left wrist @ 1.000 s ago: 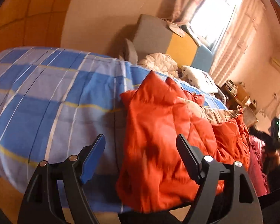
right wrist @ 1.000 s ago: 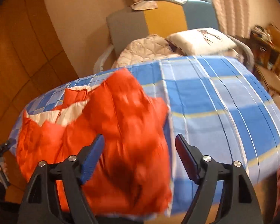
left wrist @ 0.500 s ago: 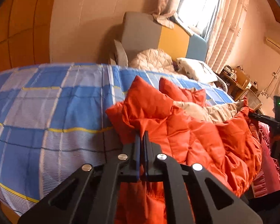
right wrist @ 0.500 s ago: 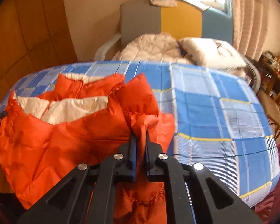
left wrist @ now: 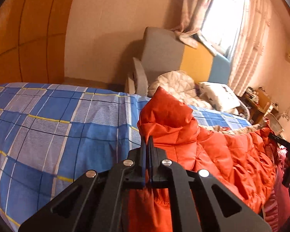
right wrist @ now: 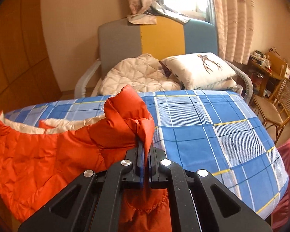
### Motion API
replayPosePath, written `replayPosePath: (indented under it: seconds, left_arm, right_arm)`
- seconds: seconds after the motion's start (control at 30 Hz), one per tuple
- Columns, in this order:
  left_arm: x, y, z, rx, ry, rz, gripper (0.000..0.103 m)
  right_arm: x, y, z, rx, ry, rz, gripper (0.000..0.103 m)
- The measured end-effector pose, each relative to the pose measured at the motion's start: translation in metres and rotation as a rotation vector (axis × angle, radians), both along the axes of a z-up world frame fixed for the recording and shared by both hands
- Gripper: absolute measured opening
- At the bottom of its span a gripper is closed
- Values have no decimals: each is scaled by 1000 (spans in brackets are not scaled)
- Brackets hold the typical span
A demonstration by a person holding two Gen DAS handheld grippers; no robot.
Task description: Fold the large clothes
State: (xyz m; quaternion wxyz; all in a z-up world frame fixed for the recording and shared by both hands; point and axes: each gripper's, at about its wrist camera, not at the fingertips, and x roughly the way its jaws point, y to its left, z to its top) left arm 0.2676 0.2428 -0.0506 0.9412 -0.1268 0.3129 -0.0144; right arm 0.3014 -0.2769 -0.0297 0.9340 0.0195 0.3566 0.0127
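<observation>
Looking across both wrist views, we list what we see, largest first.

Bed (left wrist: 48, 135): we see it fill the lower left of the left wrist frame and the middle and right of the right wrist frame (right wrist: 212, 135), covered by a blue checked sheet with white and yellow lines.

Orange jacket (left wrist: 222, 154): we find this quilted garment on the bed, spread over the lower right of the left wrist frame and the lower left of the right wrist frame (right wrist: 38, 154); its cream lining shows along the upper edge, and a puffed fold stands up just above each gripper.

Headboard (right wrist: 160, 36): we see grey, yellow and blue panels at top centre, under the curtained window.

Pillow (right wrist: 199, 69): white with a dark print, it lies in front of the headboard, beside a cream quilt (right wrist: 137, 75).

Chair (right wrist: 276, 112): a cane seat stands at the right edge.

Left gripper (left wrist: 147, 145): we see it clamped on a pinch of the orange jacket at lower centre.

Right gripper (right wrist: 145, 148): we see it closed on another orange fold, with fabric hanging below the jaws.
</observation>
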Motion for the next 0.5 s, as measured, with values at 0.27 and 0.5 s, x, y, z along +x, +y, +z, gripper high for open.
replayPosePath:
  seconds: [0.27, 0.5]
  left_arm:
    - [61, 4, -48, 21, 129, 76, 1]
    - [88, -7, -88, 82, 224, 99, 2]
  right_arm:
    - [48, 6, -49, -18, 71, -95, 2]
    - [72, 15, -93, -78, 157, -143, 2]
